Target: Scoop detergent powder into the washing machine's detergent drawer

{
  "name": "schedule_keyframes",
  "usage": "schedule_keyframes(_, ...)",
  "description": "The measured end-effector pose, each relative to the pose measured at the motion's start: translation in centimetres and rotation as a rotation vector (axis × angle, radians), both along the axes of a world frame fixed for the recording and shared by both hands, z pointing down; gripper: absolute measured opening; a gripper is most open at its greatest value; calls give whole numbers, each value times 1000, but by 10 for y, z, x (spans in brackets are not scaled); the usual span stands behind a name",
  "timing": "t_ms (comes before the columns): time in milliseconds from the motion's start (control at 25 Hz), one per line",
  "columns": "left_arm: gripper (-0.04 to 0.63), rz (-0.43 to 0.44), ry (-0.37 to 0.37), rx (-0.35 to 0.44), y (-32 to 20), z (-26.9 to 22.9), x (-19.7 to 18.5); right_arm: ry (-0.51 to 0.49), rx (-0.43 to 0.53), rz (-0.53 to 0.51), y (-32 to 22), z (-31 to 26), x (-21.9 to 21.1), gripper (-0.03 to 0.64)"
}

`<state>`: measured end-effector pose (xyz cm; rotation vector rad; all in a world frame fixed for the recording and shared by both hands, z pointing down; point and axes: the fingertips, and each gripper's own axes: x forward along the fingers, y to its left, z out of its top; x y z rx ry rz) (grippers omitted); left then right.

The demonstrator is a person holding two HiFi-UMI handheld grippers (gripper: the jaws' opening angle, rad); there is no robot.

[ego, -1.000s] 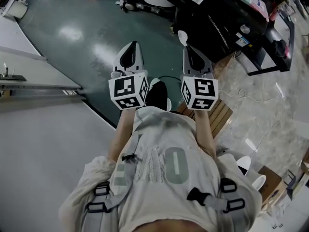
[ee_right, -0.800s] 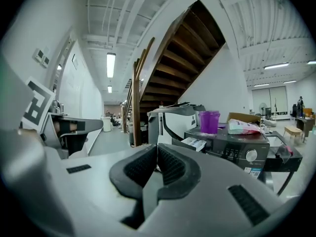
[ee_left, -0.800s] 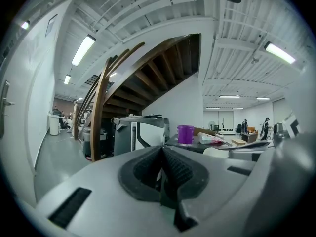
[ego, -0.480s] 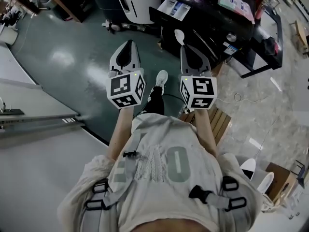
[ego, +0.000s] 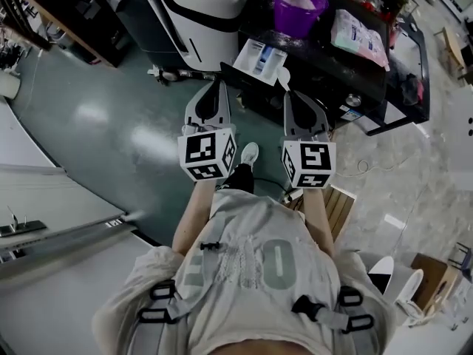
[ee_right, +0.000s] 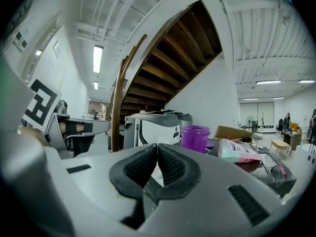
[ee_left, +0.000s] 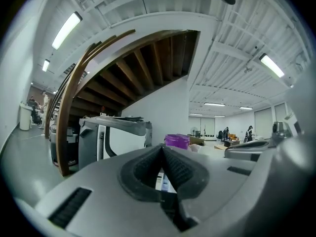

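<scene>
Left gripper (ee_left: 162,150) pressed shut, empty; right gripper (ee_right: 157,150) pinches the white scoop (ego: 281,83). I'd keep it level nearing the purple tub (ego: 295,24).

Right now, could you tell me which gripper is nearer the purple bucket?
Right. The right gripper, holding a white scoop, points toward the purple bucket; the left gripper sits farther left.

Head view down; gripper views forward; all share purple bucket (ego: 293,22).

Two claws, the left claw (ee_left: 162,149) and right claw (ee_right: 157,147), one spoon (ego: 282,82), one purple bucket (ego: 299,4), one detergent pouch (ego: 358,35).
</scene>
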<state>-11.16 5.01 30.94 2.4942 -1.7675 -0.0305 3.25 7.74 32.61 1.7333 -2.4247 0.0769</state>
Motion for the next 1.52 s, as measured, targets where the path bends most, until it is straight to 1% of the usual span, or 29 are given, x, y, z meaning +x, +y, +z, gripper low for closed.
schedule_keyframes(280, 20, 31, -15, 19, -116, -16, 9, -7, 9, 2, -117, -15, 2, 3)
schedule_keyframes(400, 20, 35, -4, 24, -161, -23, 9, -7, 21, -12, -161, -22, -2, 3)
schedule_keyframes(520, 20, 58, 6, 22, -203, -26, 16, -21, 40, -30, -198, -32, -5, 3)
schedule_keyframes(640, 20, 76, -5, 29, -230, -29, 24, -23, 46, -32, -226, -37, -5, 3)
schedule_keyframes(800, 20, 60, -18, 39, -254, -34, 22, -51, 43, -47, -250, -37, -8, 3)
schedule_keyframes(1040, 21, 40, -45, 43, -269, -35, 31, -74, 34, -69, -268, -33, -4, 5)
schedule_keyframes(1160, 20, 12, -53, 59, -272, -39, 35, -65, 53, -90, -275, -35, 0, 5)
schedule_keyframes(1280, 20, -26, -53, 78, -273, -42, 37, -84, 71, -119, -278, -38, 5, 5)
schedule_keyframes(1520, 20, -67, -54, 81, -272, -41, 49, -111, 65, -168, -276, -35, 17, 6)
